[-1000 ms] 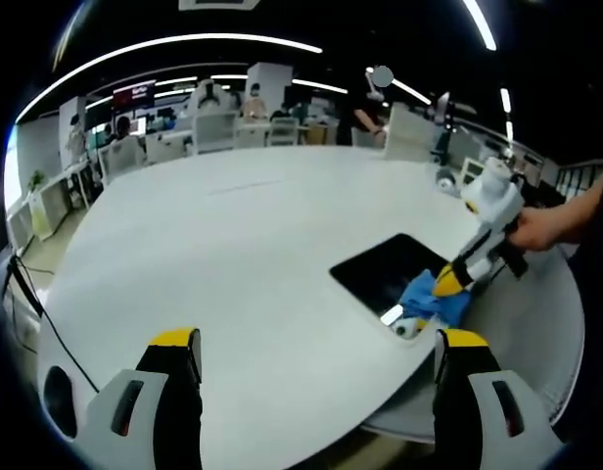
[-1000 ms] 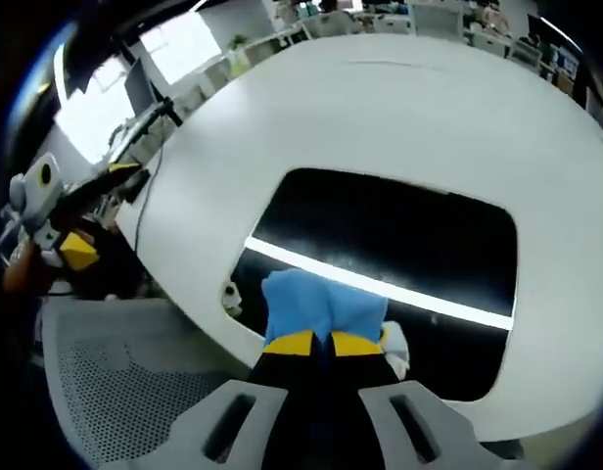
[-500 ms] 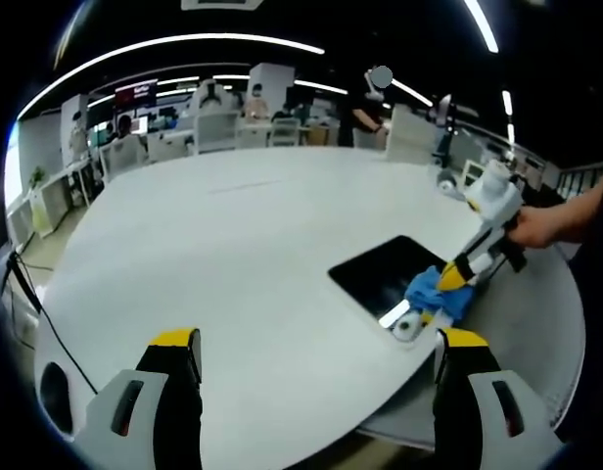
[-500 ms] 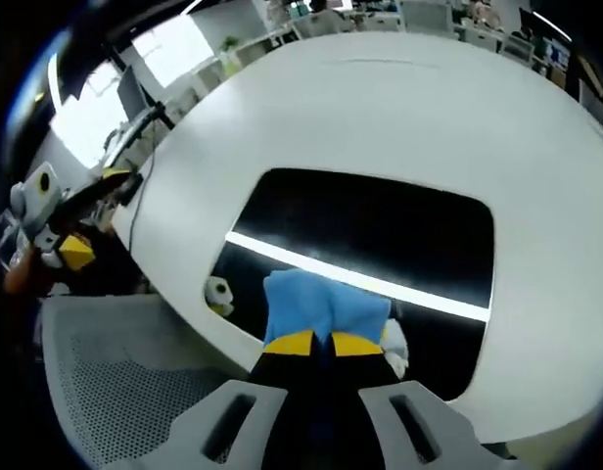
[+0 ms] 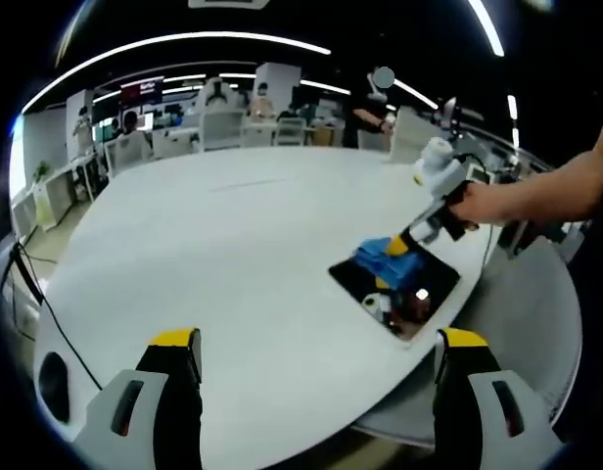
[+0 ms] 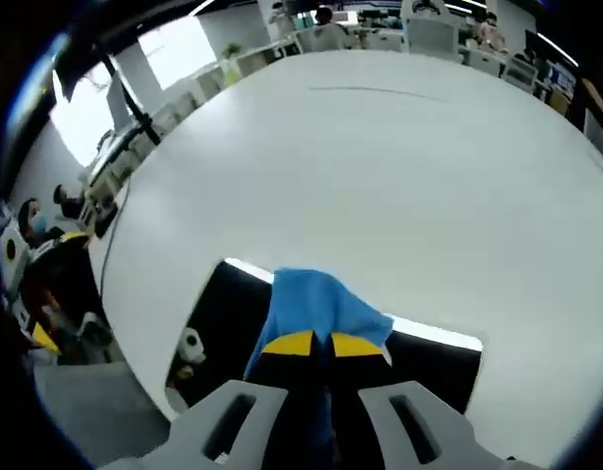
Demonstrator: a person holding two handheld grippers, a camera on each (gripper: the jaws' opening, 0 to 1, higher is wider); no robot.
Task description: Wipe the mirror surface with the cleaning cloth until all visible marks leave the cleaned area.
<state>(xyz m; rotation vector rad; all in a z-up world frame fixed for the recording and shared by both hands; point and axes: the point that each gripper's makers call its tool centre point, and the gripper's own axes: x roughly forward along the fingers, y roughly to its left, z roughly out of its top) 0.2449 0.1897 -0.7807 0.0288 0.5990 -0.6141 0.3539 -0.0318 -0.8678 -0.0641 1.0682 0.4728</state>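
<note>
A dark rectangular mirror (image 5: 404, 284) lies flat near the edge of the round white table (image 5: 213, 255). In the right gripper view the mirror (image 6: 223, 304) shows on both sides of my right gripper (image 6: 313, 345), which is shut on the blue cleaning cloth (image 6: 316, 305) at the mirror's far edge. From the left gripper view, the right gripper (image 5: 404, 243) presses the cloth (image 5: 385, 258) onto the mirror's far side, held by a hand (image 5: 487, 201). My left gripper (image 5: 316, 343) stands open above the table's near edge, well apart from the mirror.
A small white and yellow thing (image 5: 380, 305) sits by the mirror's near corner, also seen as a small white thing (image 6: 191, 345) in the right gripper view. A grey mesh chair (image 5: 536, 323) stands beside the table. Desks and people fill the room behind.
My right gripper has pushed the blue cloth across the mirror from its near side to its far edge. The left gripper has stayed still and open.
</note>
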